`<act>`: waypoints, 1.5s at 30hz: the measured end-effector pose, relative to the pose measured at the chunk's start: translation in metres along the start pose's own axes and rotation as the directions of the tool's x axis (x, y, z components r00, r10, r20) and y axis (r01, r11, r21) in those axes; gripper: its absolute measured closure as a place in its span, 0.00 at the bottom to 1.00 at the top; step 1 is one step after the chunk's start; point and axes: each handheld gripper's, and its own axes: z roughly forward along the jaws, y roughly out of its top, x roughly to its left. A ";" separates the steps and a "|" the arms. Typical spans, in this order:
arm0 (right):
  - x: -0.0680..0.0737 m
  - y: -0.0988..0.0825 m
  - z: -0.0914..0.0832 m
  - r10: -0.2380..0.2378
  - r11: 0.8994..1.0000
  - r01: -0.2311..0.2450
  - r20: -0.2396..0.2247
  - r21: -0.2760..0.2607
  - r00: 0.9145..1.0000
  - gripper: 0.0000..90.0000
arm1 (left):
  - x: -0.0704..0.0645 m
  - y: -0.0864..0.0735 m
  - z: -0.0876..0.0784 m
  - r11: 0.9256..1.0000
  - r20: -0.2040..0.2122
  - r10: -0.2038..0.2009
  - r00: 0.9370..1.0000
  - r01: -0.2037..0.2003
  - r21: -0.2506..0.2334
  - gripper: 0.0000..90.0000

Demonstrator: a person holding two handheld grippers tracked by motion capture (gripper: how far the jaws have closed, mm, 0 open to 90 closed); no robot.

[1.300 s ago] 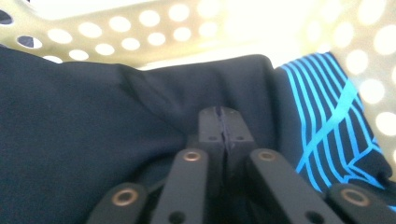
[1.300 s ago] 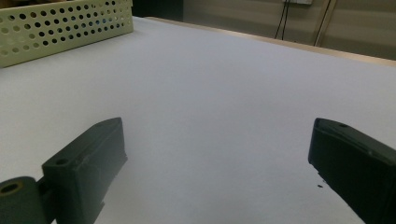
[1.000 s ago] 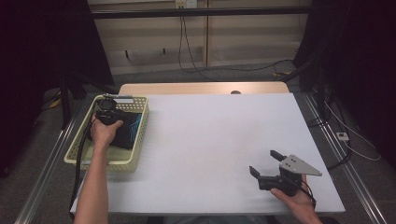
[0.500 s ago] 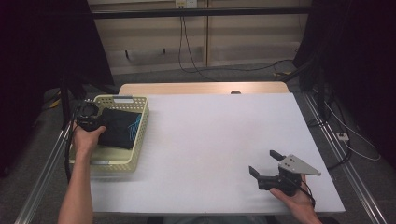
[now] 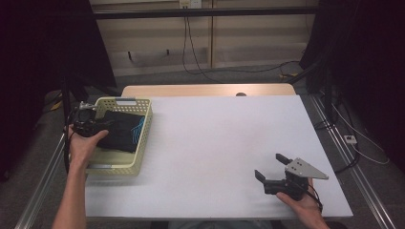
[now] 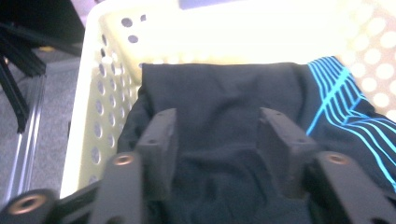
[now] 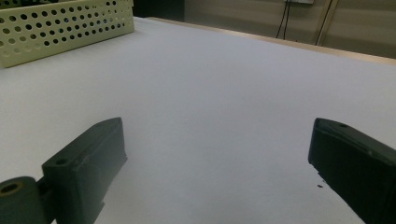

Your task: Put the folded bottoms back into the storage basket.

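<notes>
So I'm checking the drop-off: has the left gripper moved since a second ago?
Yes. The left gripper has slid from over the basket's middle out to its left rim, jaws just opening above the dark cloth.

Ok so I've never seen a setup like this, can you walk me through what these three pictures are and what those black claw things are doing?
There is no robot arm here: a person stands at a white table and holds a hand-held two-jaw gripper in each hand. The wide picture comes from a fixed camera above, looking down on the table. The other two come from small cameras riding on the grippers, looking along their black jaws.

The left gripper is at a pale yellow perforated basket at the table's left edge. Inside lies a folded black garment with light blue stripes. Its jaws have just been opening; the cloth lies below them, and they do not pinch it.

The right gripper rests near the table's front right, jaws wide apart, holding nothing.
</notes>
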 end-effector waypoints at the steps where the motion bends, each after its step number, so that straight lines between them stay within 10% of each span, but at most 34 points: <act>1: 0.000 0.000 0.000 0.002 1.000 -0.002 0.001 0.001 1.000 0.04 | 0.000 0.000 -0.001 1.000 -0.007 -0.011 1.000 0.011 -0.006 0.39; 13: 0.000 0.000 0.002 -0.003 1.000 0.003 -0.001 0.002 1.000 0.04 | -0.010 0.002 -0.017 0.999 0.075 0.013 0.997 -0.009 -0.047 0.07; 21: 0.000 0.001 0.001 0.002 1.000 -0.002 0.004 0.002 1.000 0.04 | -0.017 -0.002 -0.034 0.990 0.102 0.089 0.991 -0.077 -0.114 0.06; 45: -0.001 0.002 0.004 0.009 1.000 -0.009 0.021 0.000 1.000 0.04 | -0.039 -0.029 -0.083 0.970 0.061 0.128 0.990 -0.112 -0.215 0.06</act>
